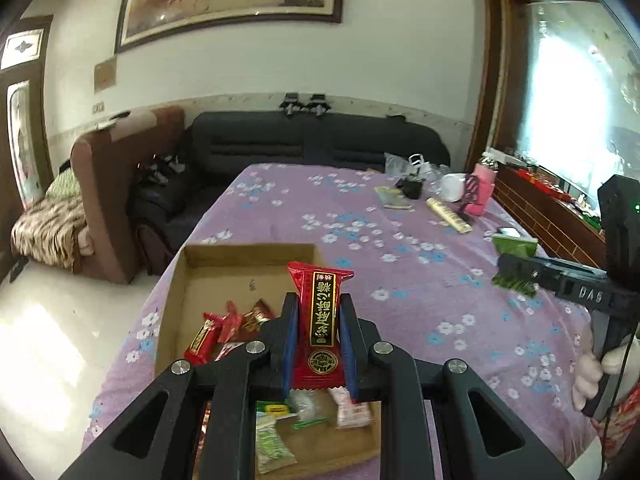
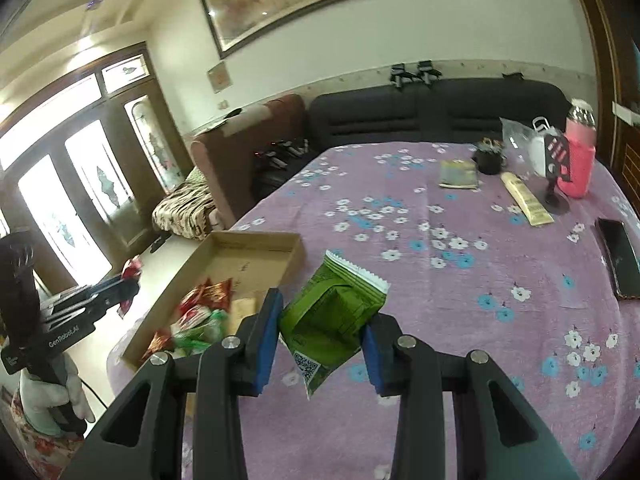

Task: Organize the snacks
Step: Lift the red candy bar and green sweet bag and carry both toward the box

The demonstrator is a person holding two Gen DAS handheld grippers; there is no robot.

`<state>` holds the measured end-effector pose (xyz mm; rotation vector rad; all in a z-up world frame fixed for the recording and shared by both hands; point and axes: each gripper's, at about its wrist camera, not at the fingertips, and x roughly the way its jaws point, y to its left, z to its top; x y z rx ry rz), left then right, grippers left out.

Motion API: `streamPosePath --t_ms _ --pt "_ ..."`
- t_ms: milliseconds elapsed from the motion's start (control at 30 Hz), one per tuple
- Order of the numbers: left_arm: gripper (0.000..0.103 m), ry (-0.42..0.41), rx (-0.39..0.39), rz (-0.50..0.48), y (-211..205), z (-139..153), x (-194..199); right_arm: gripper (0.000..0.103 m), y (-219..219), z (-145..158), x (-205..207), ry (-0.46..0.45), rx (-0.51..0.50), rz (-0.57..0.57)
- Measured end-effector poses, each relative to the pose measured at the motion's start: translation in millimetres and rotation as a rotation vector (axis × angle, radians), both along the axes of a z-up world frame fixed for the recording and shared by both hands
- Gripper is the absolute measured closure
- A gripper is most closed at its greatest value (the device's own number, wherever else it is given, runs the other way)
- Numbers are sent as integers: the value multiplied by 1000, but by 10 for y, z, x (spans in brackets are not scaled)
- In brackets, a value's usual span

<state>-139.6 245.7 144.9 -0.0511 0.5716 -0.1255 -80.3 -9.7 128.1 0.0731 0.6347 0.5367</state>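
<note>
The left gripper [image 1: 319, 334] pinches a red snack packet [image 1: 320, 320] above the cardboard box [image 1: 176, 300], its long axis pointing toward 12 o'clock. The right gripper [image 2: 320, 344] pinches a green packet [image 2: 334, 318] over the purple tablecloth [image 2: 460, 300], its torn end toward 1 o'clock.

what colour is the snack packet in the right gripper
Green, with a white serrated edge; the packet in the right gripper shows best in the right wrist view.

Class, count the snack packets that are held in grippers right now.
2. A red packet sits in the left gripper above the cardboard box; a green packet sits in the right gripper over the table.
</note>
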Motion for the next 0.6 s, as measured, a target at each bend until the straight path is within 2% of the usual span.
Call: streamPosePath --t_ms 133,233,500,600 --pt "84 -63 3 -32 -202 232 -199 67 -107 151 -195 -43 5 -15" --pt "84 -125 -8 -74 -338 533 -422 67 -303 355 -377 -75 43 -45" --pt "84 -291 -73 -237 -654 1728 -1061 67 -859 1253 -921 -219 76 -148" --pt "84 -342 -62 -249 -650 2234 -1210 67 -1038 1688 -1067 -286 73 -197"
